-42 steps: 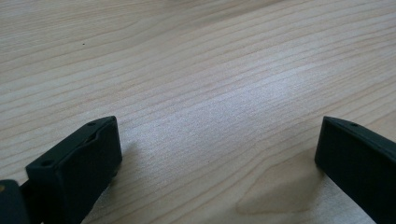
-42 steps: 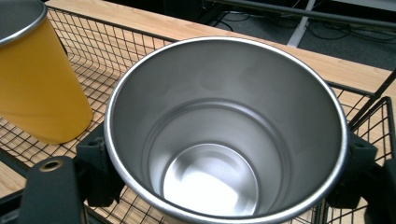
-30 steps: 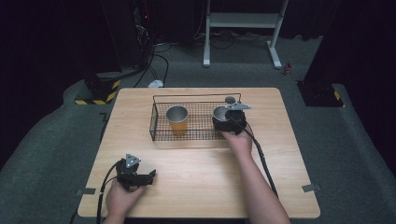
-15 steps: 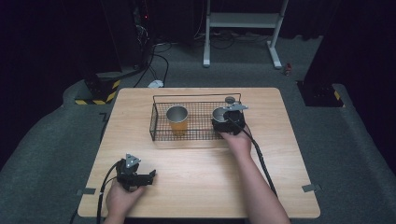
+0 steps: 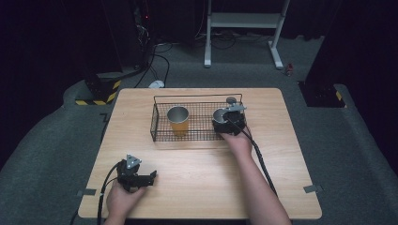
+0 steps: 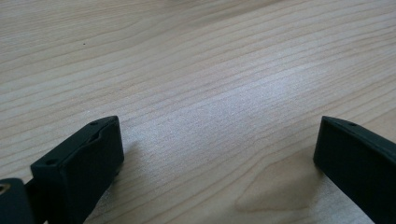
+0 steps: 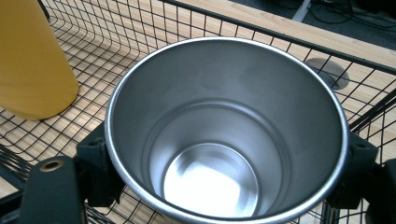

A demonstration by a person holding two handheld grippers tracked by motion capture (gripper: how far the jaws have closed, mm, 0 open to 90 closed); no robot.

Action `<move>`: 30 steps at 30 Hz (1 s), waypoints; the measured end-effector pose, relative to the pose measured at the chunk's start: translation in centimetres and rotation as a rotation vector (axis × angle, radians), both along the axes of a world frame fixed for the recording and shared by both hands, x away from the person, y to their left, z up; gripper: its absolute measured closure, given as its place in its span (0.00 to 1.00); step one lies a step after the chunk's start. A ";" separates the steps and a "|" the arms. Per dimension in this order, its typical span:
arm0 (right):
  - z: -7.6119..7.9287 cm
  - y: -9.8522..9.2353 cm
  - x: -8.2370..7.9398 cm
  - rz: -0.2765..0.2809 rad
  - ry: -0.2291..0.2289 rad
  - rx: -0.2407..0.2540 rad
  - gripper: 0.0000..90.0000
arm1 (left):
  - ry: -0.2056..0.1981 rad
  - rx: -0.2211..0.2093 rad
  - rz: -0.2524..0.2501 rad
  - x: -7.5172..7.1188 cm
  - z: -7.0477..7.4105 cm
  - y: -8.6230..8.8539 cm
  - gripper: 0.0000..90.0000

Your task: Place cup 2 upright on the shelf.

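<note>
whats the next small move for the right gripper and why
Probably open the jaws and back off. The right gripper clasps the steel cup upright inside the wire basket, beside the yellow cup, so it looks placed.

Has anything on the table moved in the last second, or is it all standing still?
Nothing has visibly moved. The right gripper stays closed on the steel cup at the right end of the wire basket, the yellow cup stands where it was, and the left gripper still rests open on the table.
</note>
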State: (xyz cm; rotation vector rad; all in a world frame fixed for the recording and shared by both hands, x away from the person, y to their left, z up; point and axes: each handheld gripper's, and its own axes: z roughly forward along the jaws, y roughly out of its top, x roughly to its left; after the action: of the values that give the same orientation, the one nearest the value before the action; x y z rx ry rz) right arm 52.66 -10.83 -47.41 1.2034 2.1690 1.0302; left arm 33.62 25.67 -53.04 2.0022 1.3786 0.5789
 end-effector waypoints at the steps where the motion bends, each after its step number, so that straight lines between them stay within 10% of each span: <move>1: 0.0 0.0 0.0 0.000 0.002 0.000 0.20 | 0.000 0.000 0.000 0.0 0.0 0.0 0.02; 20: 0.1 0.2 0.4 -0.005 0.053 -0.004 0.17 | -0.001 -0.003 0.000 0.0 0.0 0.0 0.02; 30: 0.8 0.0 0.1 -0.018 -0.007 0.022 0.12 | -0.001 -0.003 -0.001 0.0 0.0 0.0 0.02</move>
State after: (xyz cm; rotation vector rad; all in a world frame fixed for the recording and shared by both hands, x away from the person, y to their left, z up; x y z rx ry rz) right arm 52.77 -10.87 -46.60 1.2249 2.1430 1.0519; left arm 33.64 25.68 -53.06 1.9993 1.3773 0.5774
